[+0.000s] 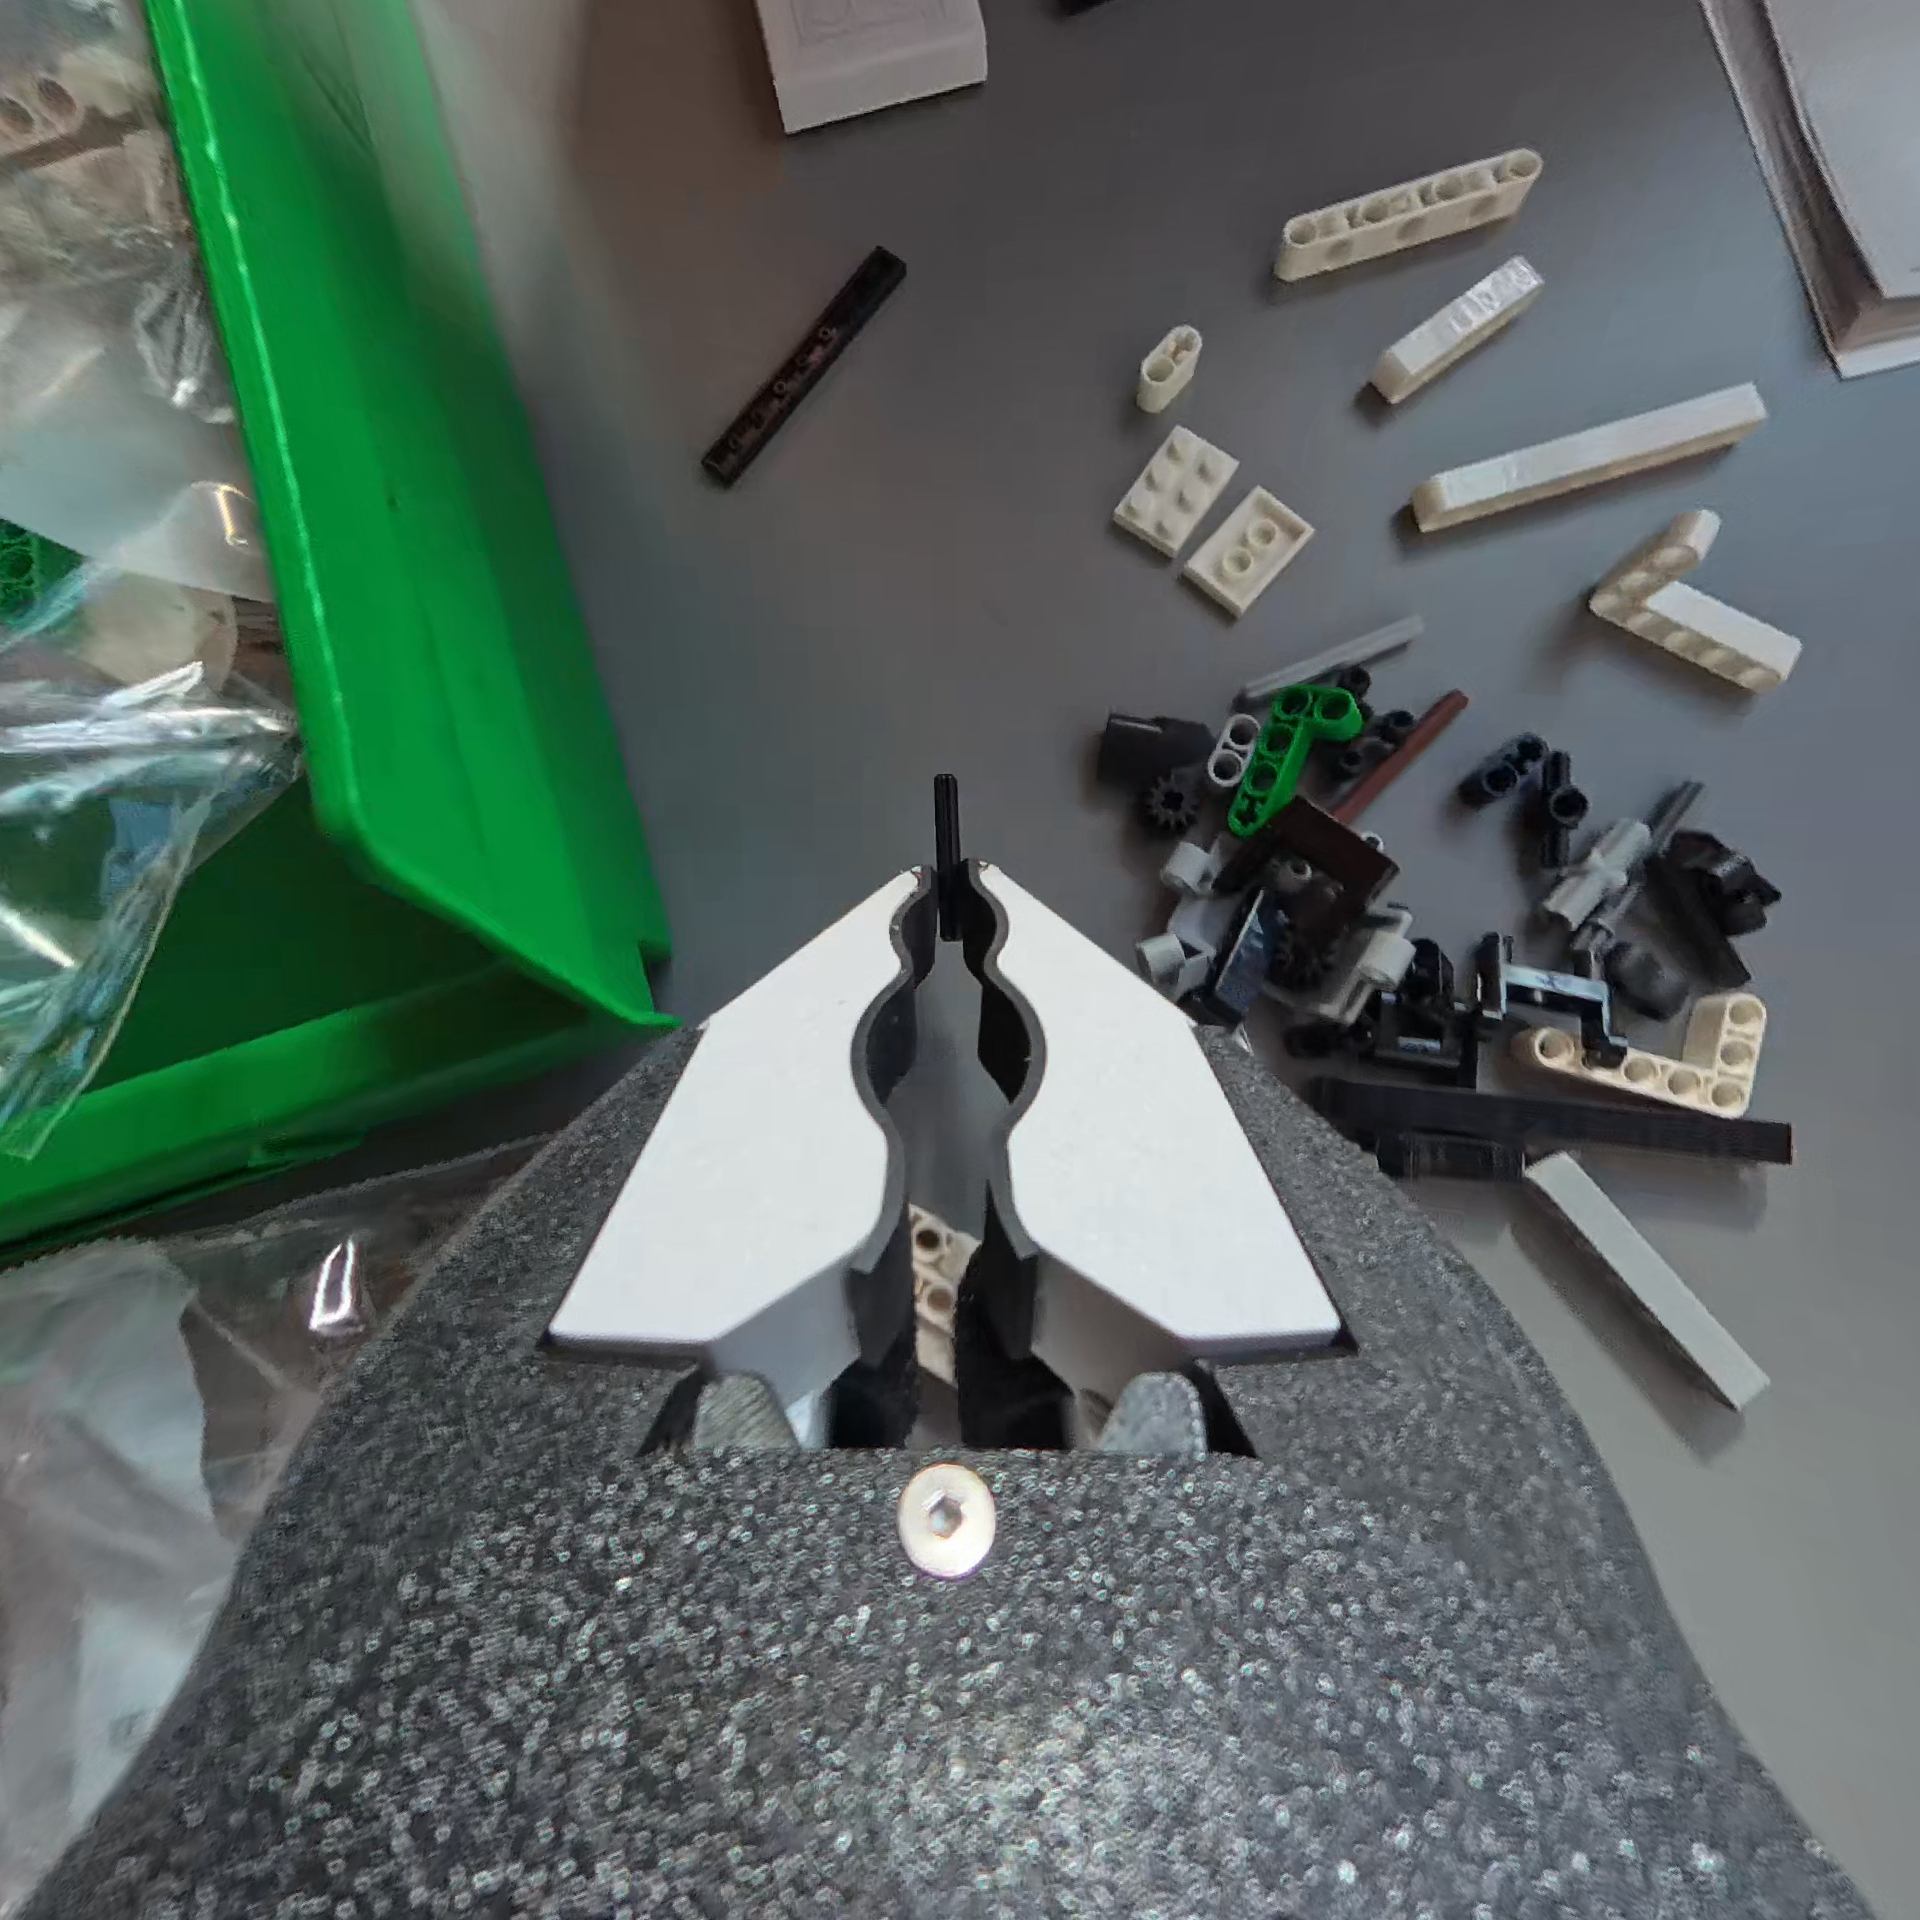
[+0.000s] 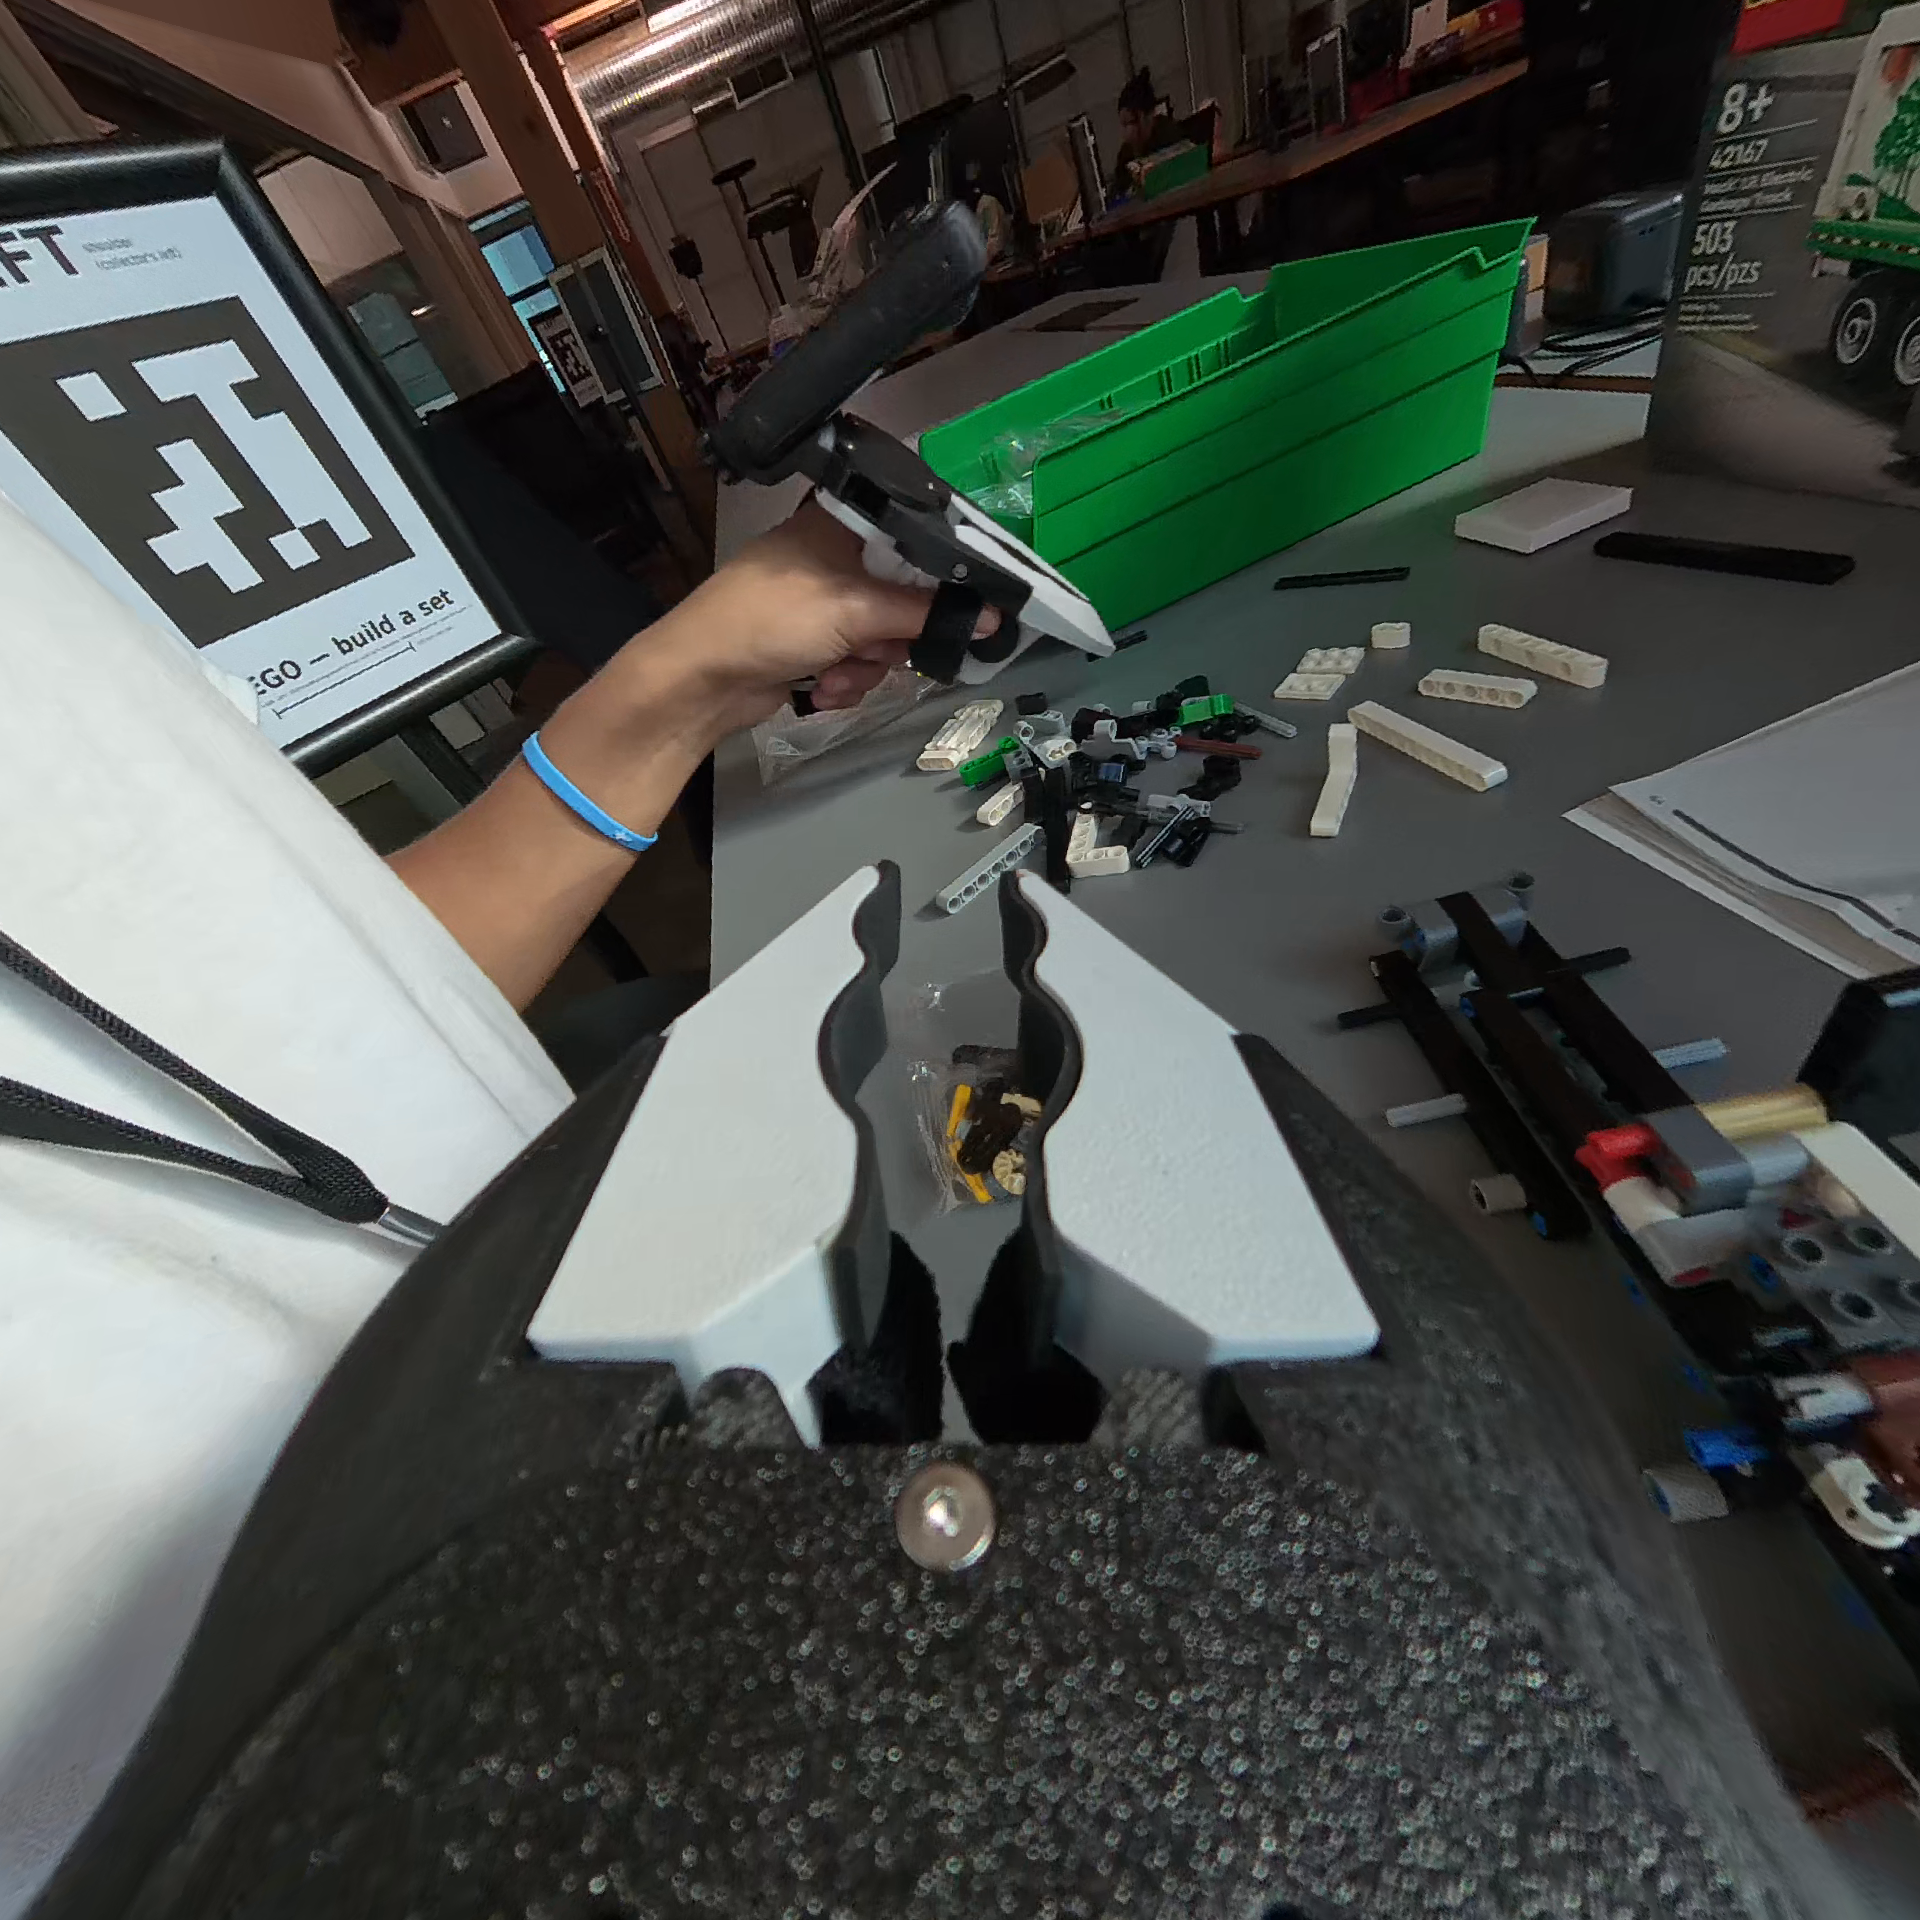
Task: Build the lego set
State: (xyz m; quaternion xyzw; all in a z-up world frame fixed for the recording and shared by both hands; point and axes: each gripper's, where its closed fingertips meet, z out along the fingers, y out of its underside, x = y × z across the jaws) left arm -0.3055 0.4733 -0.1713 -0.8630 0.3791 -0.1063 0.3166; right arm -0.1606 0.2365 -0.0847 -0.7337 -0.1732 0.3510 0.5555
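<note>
My left gripper (image 1: pixel 945 878) is shut on a thin black axle pin (image 1: pixel 944 831), which sticks out forward from the fingertips above the grey table (image 1: pixel 831 623). The same gripper shows in the right wrist view (image 2: pixel 1101 644), held by a hand, with the black pin (image 2: pixel 1127 638) at its tip, near the green bin (image 2: pixel 1247 436). My right gripper (image 2: pixel 951 883) is open and empty, raised above the table. A small clear bag of little parts (image 2: pixel 982 1132) lies on the table below, seen between its fingers. A pile of mixed small building parts (image 1: pixel 1403 904) lies to the right of the left gripper.
A green bin (image 1: pixel 416 520) with clear bags stands at left. White beams and plates (image 1: pixel 1579 457) lie scattered beyond the pile (image 2: pixel 1122 758). A partly built black frame model (image 2: pixel 1538 1060) lies at right. Printed sheets (image 2: pixel 1787 831), a boxed set (image 2: pixel 1797 229) and a framed marker sign (image 2: pixel 208 447) stand around. Some 30 centimetres of space lies between my two pairs of fingers.
</note>
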